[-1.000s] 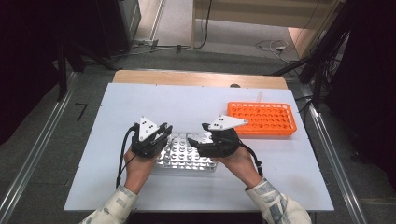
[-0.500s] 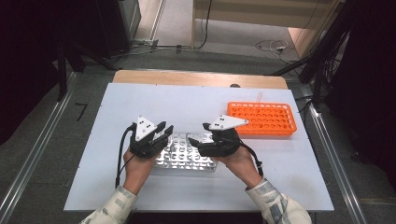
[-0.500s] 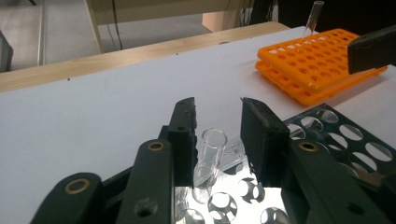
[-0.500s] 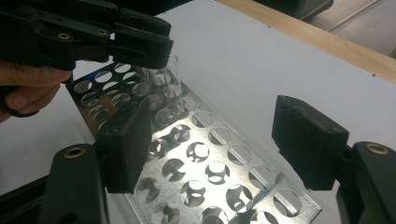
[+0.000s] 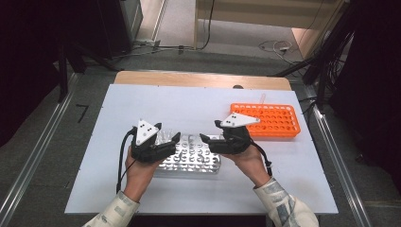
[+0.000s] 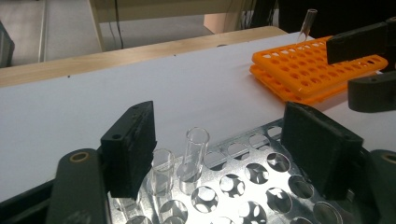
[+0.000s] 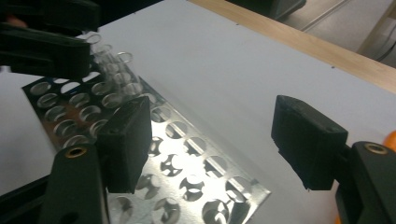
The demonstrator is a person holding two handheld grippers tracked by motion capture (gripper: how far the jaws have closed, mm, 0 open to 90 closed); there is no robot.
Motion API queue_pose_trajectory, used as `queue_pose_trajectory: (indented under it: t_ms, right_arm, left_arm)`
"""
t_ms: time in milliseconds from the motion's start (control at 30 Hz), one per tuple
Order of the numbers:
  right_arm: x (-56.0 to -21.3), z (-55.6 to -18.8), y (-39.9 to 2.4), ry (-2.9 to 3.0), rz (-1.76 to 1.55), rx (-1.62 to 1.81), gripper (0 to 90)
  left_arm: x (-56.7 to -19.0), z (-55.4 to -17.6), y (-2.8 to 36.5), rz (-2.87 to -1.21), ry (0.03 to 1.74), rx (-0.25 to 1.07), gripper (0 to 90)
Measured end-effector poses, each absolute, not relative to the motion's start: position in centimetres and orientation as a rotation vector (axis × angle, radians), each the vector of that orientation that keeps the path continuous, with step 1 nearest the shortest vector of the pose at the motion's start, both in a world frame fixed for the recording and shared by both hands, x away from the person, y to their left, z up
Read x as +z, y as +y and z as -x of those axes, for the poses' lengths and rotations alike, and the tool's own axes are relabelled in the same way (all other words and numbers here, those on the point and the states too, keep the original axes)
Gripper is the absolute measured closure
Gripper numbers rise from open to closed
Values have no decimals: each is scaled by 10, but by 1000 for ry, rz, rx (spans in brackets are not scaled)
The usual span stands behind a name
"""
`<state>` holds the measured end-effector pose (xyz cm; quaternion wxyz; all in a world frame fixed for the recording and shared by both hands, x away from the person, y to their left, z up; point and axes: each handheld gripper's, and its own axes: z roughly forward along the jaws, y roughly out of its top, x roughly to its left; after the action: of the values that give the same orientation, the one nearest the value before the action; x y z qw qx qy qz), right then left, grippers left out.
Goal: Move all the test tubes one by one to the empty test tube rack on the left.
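Since the earlier frame both hands have kept their places over the metal rack, but the left gripper has just been opening its jaws: they now stand spread with a clear glass tube between them, no pad pressing on it. That tube stands upright in a hole at the rack's near-left corner, just beside the left jaw, with a shorter-looking tube next to it. The right gripper is spread too, with nothing between its jaws, hovering over bare holes farther along the rack. The left hand is plainly the nearer to the tubes. Well apart to the right lies the orange rack, one thin tube leaning at its far edge.
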<state>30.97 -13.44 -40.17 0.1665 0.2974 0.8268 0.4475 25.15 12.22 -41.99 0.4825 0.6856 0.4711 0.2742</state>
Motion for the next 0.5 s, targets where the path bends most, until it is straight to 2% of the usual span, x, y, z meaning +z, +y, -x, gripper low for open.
queue_pose_trajectory:
  t_ms: [500]
  right_arm:
    - [-407, -338, -171, 2241, -998, 1208, 286]
  left_arm:
    - [-418, -245, 124, -1670, 1144, 673, 238]
